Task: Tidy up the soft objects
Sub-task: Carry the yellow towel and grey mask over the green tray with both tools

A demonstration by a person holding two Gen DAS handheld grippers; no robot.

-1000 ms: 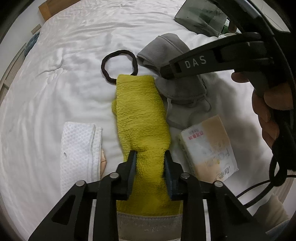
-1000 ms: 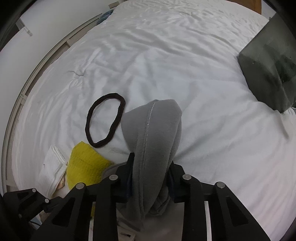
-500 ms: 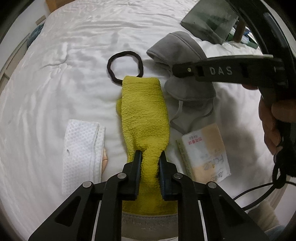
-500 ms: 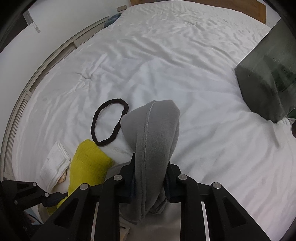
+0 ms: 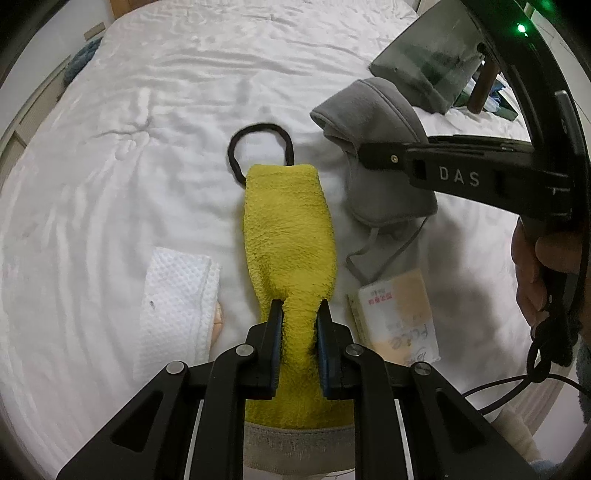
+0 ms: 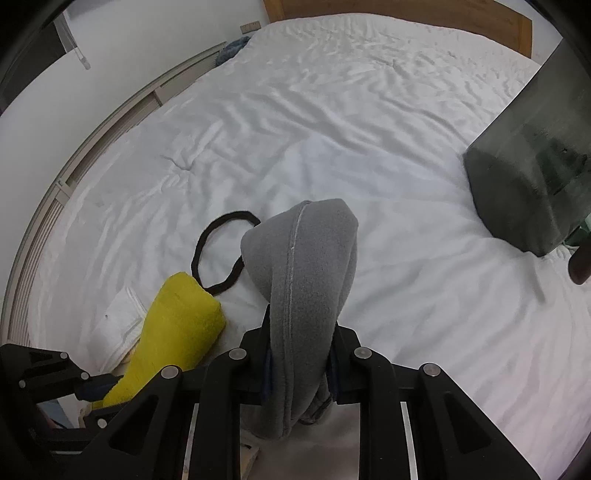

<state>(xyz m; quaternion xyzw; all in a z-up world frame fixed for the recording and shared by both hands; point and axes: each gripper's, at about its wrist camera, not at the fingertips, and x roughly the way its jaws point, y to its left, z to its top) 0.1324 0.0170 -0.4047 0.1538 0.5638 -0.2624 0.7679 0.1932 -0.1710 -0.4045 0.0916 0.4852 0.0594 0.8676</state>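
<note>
My left gripper (image 5: 298, 314) is shut on a long yellow towel (image 5: 288, 229), which stretches away from it over the white bed. The towel also shows in the right wrist view (image 6: 177, 325). My right gripper (image 6: 298, 325) is shut on a grey fleece hat (image 6: 306, 273), lifted off the bed; it also shows in the left wrist view (image 5: 384, 162). A black hair band (image 5: 258, 151) lies just beyond the towel's far end, and shows in the right wrist view (image 6: 218, 254).
A folded white cloth (image 5: 173, 302) lies left of the towel. A tissue pack (image 5: 399, 314) lies right of it. A dark grey storage box (image 6: 532, 184) stands at the right on the bed (image 6: 332, 129). A wooden headboard (image 6: 406, 14) is at the far edge.
Both grippers have risen and pulled back a little with their cloths. The left jaws closed tighter on the yellow towel, bunching it. The grey hat is lifted higher.
</note>
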